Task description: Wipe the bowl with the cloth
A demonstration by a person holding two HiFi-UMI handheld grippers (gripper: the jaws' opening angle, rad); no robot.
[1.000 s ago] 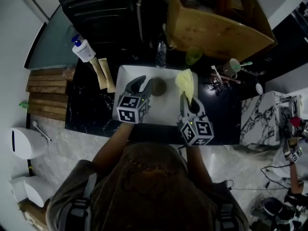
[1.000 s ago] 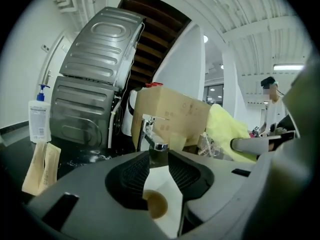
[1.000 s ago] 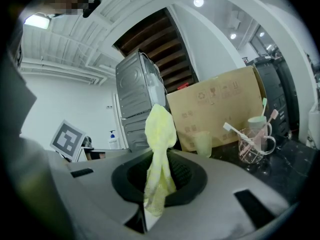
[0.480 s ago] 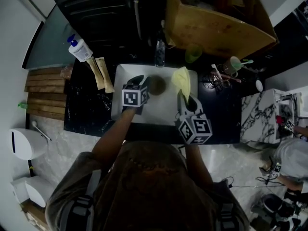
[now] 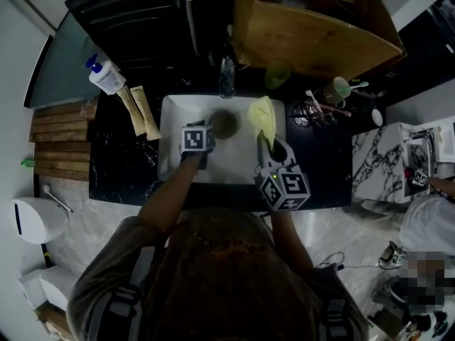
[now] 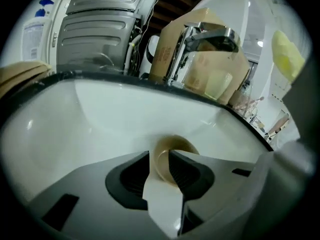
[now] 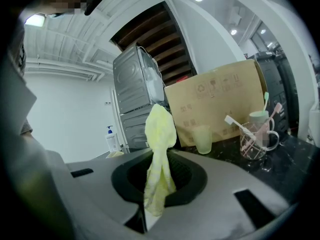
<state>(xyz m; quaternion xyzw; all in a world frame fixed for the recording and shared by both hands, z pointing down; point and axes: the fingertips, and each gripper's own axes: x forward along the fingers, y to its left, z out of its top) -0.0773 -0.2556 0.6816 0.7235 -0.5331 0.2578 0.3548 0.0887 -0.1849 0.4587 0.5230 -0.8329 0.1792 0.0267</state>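
Note:
A small brown bowl (image 5: 225,123) sits at the back of the white sink (image 5: 170,119). My left gripper (image 5: 211,128) reaches into the sink from the left, and its jaws are shut on the bowl's near rim (image 6: 175,146), one pad inside and one outside. The left gripper (image 6: 160,160) holds the bowl low over the basin wall (image 6: 100,114). To the right, my right gripper (image 5: 267,141) is shut on a yellow cloth (image 5: 263,118). The cloth (image 7: 160,149) stands up out of the right gripper (image 7: 157,184) in a bunched strip, clear of the bowl.
A faucet (image 6: 207,36) rises behind the sink. A soap bottle (image 5: 105,77) stands at the back left. A green cup (image 5: 277,73), a mug with toothbrushes (image 5: 341,89) and a glass holder (image 7: 255,136) sit on the black counter at right. A cardboard box (image 5: 306,27) stands behind.
My left gripper has moved forward into the sink and closed on the bowl's rim; a second ago it stood open short of it. The right gripper has kept hold of the cloth.

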